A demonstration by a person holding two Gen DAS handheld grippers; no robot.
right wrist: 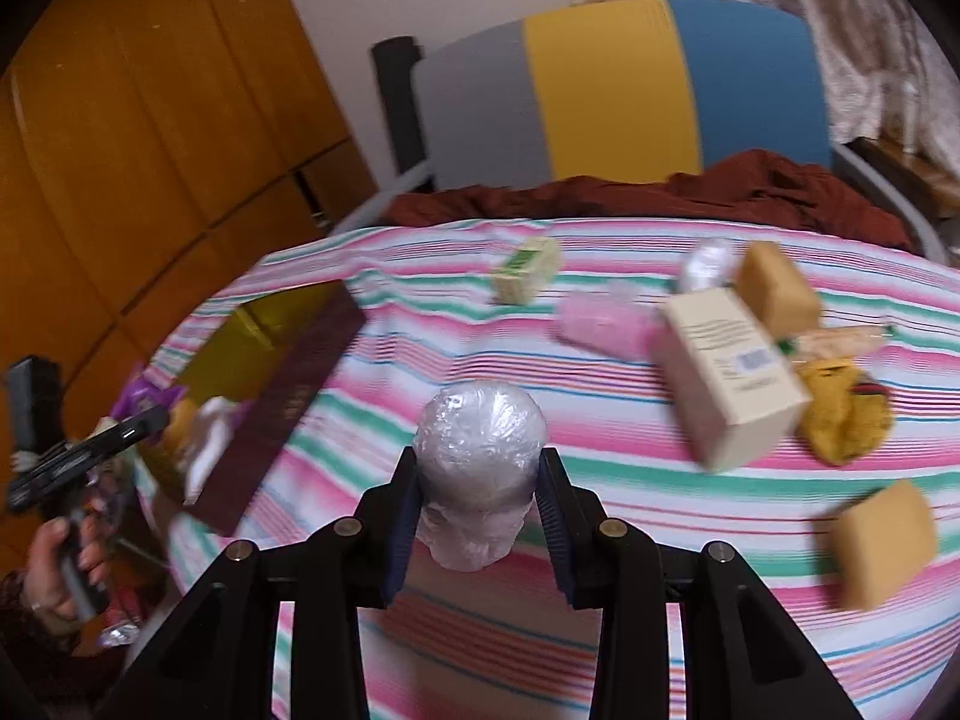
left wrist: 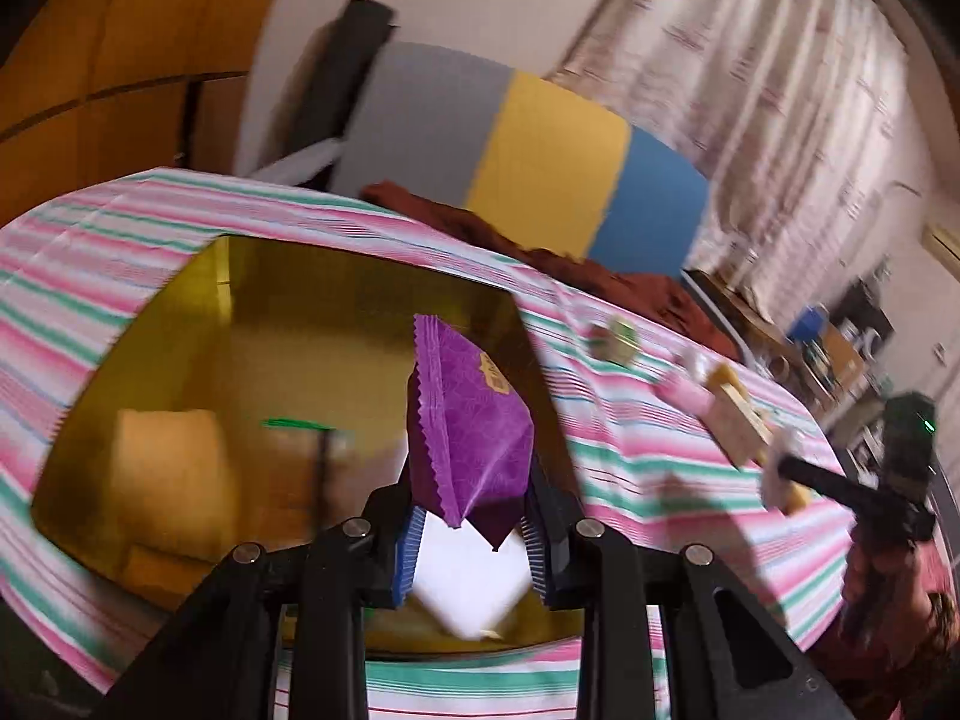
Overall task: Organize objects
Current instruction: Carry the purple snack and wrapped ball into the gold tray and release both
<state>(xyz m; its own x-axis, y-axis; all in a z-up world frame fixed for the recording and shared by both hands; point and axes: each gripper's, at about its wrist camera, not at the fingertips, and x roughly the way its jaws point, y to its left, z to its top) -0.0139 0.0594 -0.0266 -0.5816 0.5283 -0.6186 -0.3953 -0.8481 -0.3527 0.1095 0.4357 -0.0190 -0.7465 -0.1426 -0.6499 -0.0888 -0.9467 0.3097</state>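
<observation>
1. Purple sachet (left wrist: 471, 420) sits clamped in the left gripper (left wrist: 471, 531), hanging over the gold-lined box (left wrist: 180, 324) — lower it before letting go.
2. Plastic-wrapped ball (right wrist: 480, 450) is pinched in the right gripper (right wrist: 480, 516) above the striped cloth (right wrist: 540, 480) — bring it boxward next.

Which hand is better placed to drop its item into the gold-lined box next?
Left, probably. The left tongs hold the purple packet directly over the open box. The right tongs, clamping a plastic-wrapped ball, are over the striped cloth, with the box off to their left.
</observation>
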